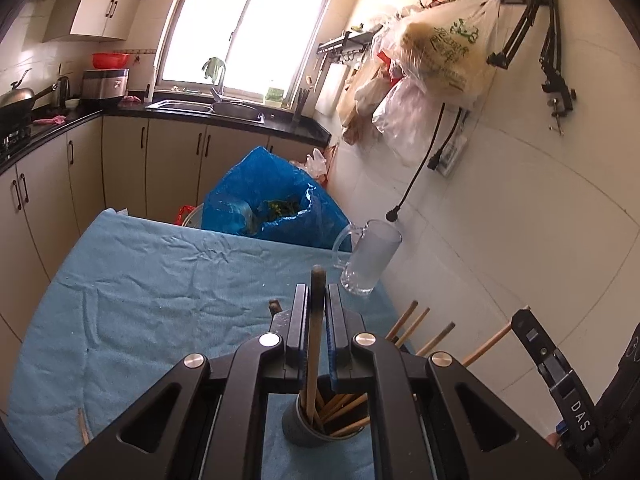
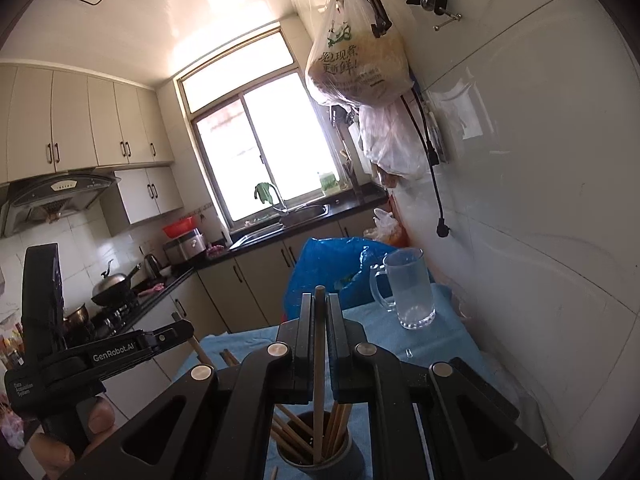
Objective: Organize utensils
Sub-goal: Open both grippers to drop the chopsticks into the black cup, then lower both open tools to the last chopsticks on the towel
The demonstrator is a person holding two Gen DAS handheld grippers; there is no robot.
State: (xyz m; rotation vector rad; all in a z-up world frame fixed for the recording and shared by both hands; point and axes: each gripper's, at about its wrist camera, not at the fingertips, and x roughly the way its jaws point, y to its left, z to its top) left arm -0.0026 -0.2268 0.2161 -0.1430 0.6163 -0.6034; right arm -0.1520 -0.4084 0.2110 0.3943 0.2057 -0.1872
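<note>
- Left gripper (image 1: 319,300): jaws clamped on a single chopstick (image 1: 316,320), which stands almost upright; its dark upper end rises above the fingertips and its lower end sits inside the dark cup (image 1: 304,434) below.
- Right gripper (image 2: 319,312): jaws clamped on a second, pale chopstick (image 2: 319,360), also near upright, with its lower end in the same dark cup (image 2: 316,466).
- Cup contents: a bundle of wooden chopsticks (image 2: 292,436) leaning against the rim at several angles.
- Support: the cup rests on a wrinkled blue cloth (image 1: 160,292) covering the table.
- Glass mug (image 1: 370,258): empty, handled, standing on the cloth's far corner beside the tiled wall, well apart from the cup.
- Blue plastic bag (image 1: 272,196): open, beyond the table's far edge.
- In the right wrist view, the left gripper's body (image 2: 100,356) appears at lower left, with the person's fingers (image 2: 100,416) around its handle.
</note>
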